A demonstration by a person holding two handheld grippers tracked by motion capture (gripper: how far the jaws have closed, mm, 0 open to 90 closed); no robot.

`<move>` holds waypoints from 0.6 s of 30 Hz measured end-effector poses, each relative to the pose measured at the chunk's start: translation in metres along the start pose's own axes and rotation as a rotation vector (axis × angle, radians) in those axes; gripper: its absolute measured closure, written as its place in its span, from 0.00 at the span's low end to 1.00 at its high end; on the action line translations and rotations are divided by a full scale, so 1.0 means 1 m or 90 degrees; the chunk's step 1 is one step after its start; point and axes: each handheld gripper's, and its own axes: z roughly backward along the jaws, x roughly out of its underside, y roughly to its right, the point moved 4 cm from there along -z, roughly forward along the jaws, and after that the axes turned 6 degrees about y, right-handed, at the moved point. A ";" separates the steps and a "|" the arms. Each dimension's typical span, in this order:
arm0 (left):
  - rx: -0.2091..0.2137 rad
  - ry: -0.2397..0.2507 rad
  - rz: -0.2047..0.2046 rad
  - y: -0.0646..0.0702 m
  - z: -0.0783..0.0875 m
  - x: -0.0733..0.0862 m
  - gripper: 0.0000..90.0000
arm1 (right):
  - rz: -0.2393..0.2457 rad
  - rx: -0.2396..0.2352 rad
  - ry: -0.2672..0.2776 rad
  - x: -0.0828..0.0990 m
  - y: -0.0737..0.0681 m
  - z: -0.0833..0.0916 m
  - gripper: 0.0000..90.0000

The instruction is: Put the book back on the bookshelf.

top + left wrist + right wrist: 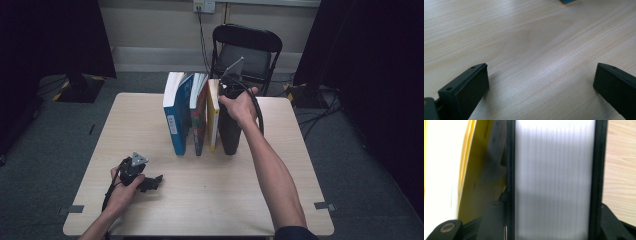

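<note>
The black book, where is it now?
In the high view the black book stands at the right end of the row, beside the yellow book, gripped by the right tool.

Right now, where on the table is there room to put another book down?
The table is bare left of the blue book, and along the near edge between both forearms. The middle is crowded: standing books, with the right tool gripping the black book.

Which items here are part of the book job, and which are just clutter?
In the job:
- black-covered book, clamped by right gripper
- yellow-covered book beside it
- red-spined book
- blue-covered book

Lying about:
- black folding chair behind the light wooden table
- left gripper, open, idle
</note>
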 end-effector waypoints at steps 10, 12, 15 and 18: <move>0.004 -0.001 0.000 0.001 0.001 0.001 0.00 | -0.019 0.012 -0.001 -0.015 -0.001 -0.012 0.59; 0.004 -0.001 0.000 0.001 0.001 0.001 0.00 | -0.025 0.013 0.000 -0.018 -0.001 -0.015 0.59; 0.004 -0.001 0.000 0.001 0.001 0.001 0.00 | -0.031 0.009 0.003 -0.021 0.001 -0.020 0.59; 0.004 -0.001 0.000 0.001 0.001 0.001 0.00 | -0.030 0.008 0.000 -0.023 0.001 -0.024 0.59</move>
